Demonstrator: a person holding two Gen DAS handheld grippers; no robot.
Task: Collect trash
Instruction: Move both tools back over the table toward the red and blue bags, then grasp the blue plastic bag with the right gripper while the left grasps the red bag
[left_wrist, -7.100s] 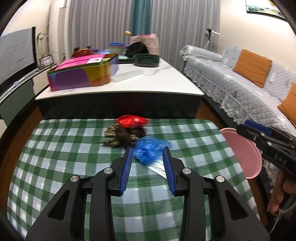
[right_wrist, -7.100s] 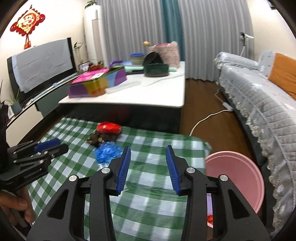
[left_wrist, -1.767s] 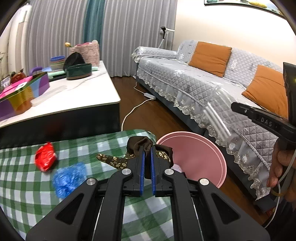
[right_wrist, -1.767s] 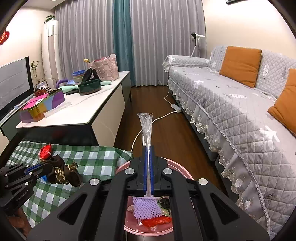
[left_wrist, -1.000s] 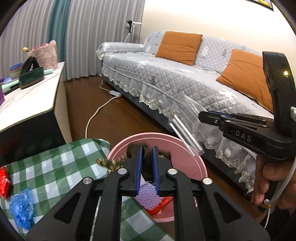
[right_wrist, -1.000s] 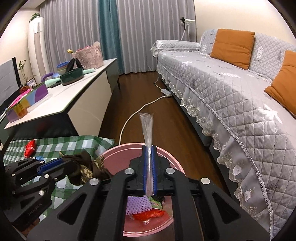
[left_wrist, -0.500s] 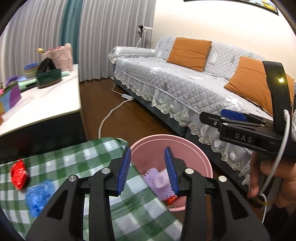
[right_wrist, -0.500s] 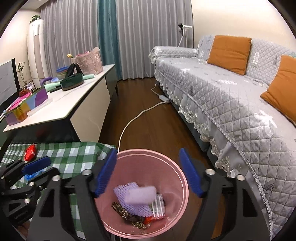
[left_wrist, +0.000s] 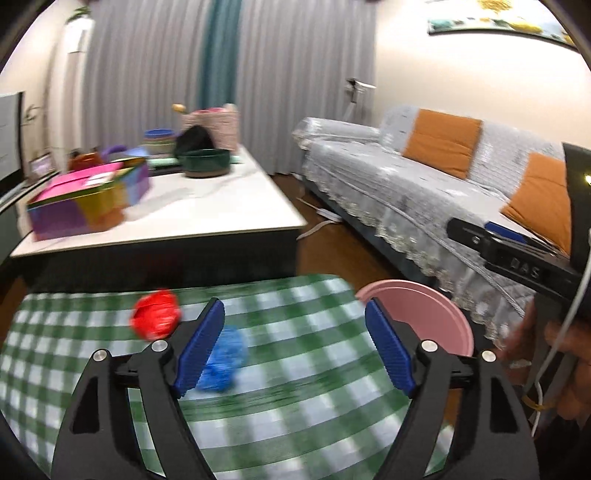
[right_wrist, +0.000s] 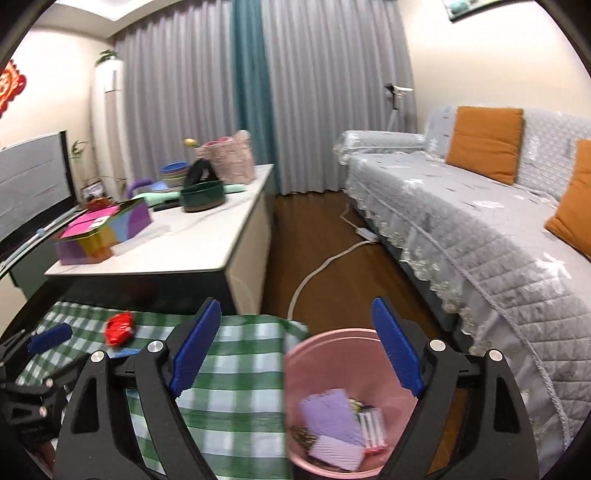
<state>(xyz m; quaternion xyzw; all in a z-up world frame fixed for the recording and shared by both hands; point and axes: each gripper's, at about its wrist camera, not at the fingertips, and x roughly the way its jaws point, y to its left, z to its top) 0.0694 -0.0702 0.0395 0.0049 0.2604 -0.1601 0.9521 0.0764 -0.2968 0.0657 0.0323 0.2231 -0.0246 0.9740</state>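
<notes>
My left gripper (left_wrist: 293, 347) hangs over the green checked tablecloth (left_wrist: 295, 413), its jaws opening with nothing held between them. A crumpled blue bag (left_wrist: 221, 358) lies just beyond its left finger, and a red wrapper (left_wrist: 155, 319) lies further back. The pink bin (left_wrist: 424, 317) stands off the table's right end. My right gripper (right_wrist: 295, 350) is above the pink bin (right_wrist: 332, 358), jaws opening and empty. Inside the bin lie purple foam netting (right_wrist: 328, 413), a clear wrapper (right_wrist: 371, 424) and a brown patterned scrap (right_wrist: 303, 432). The red wrapper (right_wrist: 119, 328) also shows in the right wrist view.
A white coffee table (left_wrist: 221, 210) behind the cloth carries a colourful box (left_wrist: 85, 199) and a dark green bowl (left_wrist: 205, 166). A grey sofa (right_wrist: 480, 229) with orange cushions runs along the right. A white cable (right_wrist: 325, 266) lies on the wooden floor.
Both grippers have opened; the brown scrap and the clear wrapper have dropped into the bin. The left gripper has swung left, back over the table. The right one has lifted a little.
</notes>
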